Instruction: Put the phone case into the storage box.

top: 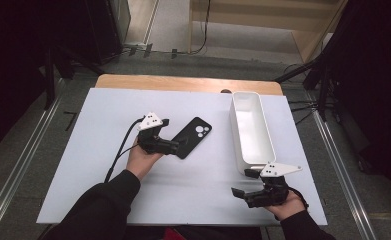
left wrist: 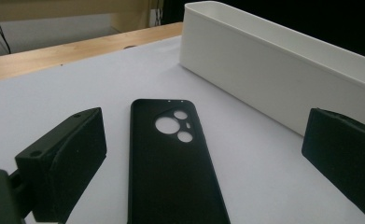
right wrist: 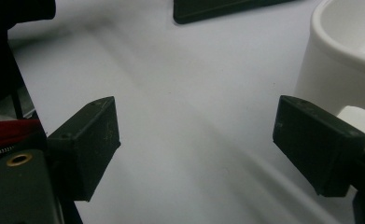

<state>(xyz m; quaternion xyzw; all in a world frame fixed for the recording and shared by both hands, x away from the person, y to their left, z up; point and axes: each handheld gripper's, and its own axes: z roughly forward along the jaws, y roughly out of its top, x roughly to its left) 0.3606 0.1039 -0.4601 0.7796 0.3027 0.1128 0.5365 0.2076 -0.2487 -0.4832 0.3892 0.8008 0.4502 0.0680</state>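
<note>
High view puts the phone case [top: 192, 137] lying flat on the white surface [top: 108, 200], roughly mid-table and a bit left of the long white bin [top: 270, 145], with the left gripper [top: 175, 145] right at its near-left end. It looks like a thin black shell, so I'd guess it's very light and a bit flexy, and probably a little slick on that smooth surface, so it may slide before it lifts. It's lying so flat there's nothing to get under, so my pick would be pinching across the two long edges near one end, away from the camera cutouts where the shell is weakest. Left gripper view is the useful one here: the case [left wrist: 171, 163] runs straight up between the two black jaws, which stand spread wide on either side and not touching it, and you can make out the three round lens holes at its far end, plus the bin's [left wrist: 273, 70] long wall off to the right. The overhead shot can't really show that jaw gap. Right gripper [top: 245, 186] sits near the bin's near end, jaws also spread with nothing between them. Right gripper view adds the rounded bin corner [right wrist: 339, 51] close by and just an edge of the case [right wrist: 217, 9] farther off.
</note>
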